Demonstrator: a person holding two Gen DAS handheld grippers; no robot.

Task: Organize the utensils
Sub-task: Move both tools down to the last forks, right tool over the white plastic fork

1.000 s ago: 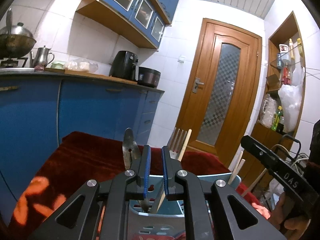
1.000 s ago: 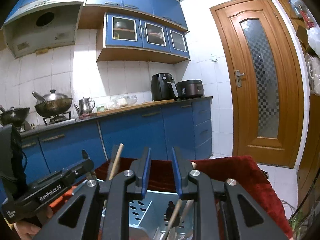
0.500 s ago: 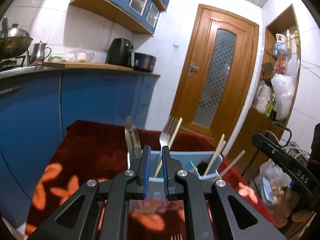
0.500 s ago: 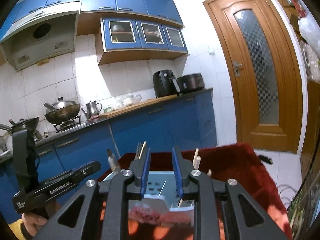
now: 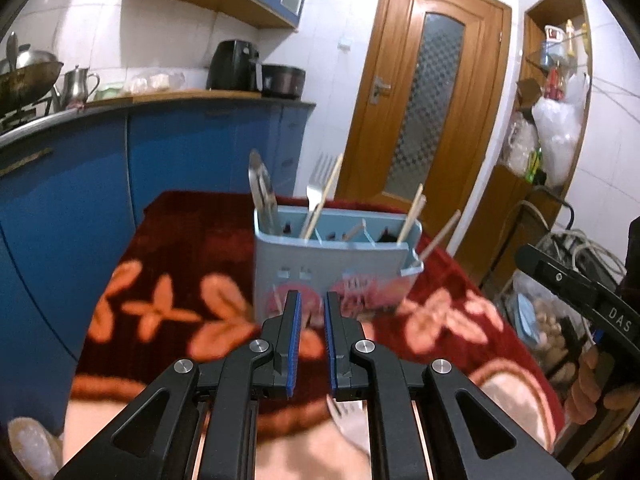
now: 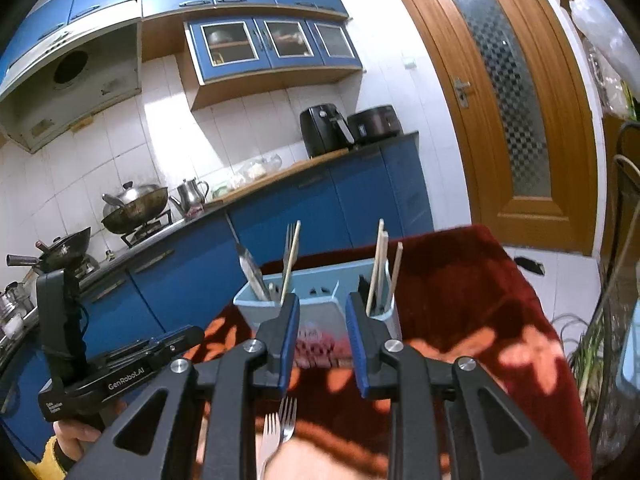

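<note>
While both claws hang short of the light-blue utensil caddy [image 5: 336, 276], neither holds anything. Left gripper [image 5: 311, 312]: jaws narrow, a slim empty gap between the blue pads. Right gripper [image 6: 322, 312]: jaws somewhat wider, also empty. The caddy stands upright on a red floral cloth [image 5: 176, 248], with a fork [image 5: 318, 184], tongs [image 5: 262, 192] and several chopsticks [image 6: 378, 264] sticking up from its compartments. Two loose forks [image 6: 280, 424] lie on the cloth below the right gripper.
</note>
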